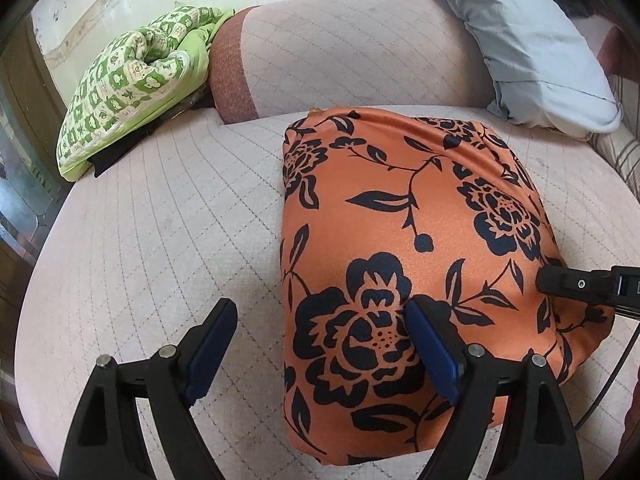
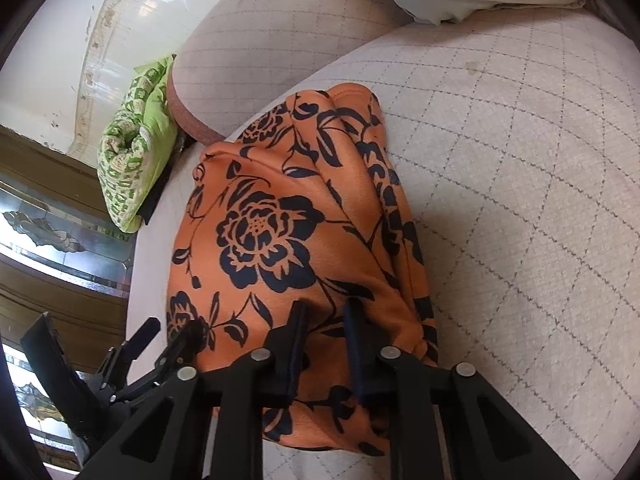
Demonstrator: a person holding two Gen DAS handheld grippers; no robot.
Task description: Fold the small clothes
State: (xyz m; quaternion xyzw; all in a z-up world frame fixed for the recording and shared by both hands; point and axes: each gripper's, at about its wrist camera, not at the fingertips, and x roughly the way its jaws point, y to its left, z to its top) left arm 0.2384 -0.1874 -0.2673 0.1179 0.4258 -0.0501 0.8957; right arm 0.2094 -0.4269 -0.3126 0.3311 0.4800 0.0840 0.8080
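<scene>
Orange floral garment (image 1: 400,216) lies folded on the quilted sofa seat (image 1: 160,220), its left edge running between the spread fingers of the left gripper (image 1: 320,344), with bare seat beyond that edge. Right gripper (image 2: 326,344), angled downward, has its jaws drawn close over the garment's near right portion; whether the pads actually pinch cloth cannot be told. Ahead left sits a green patterned cushion (image 1: 132,92).
</scene>
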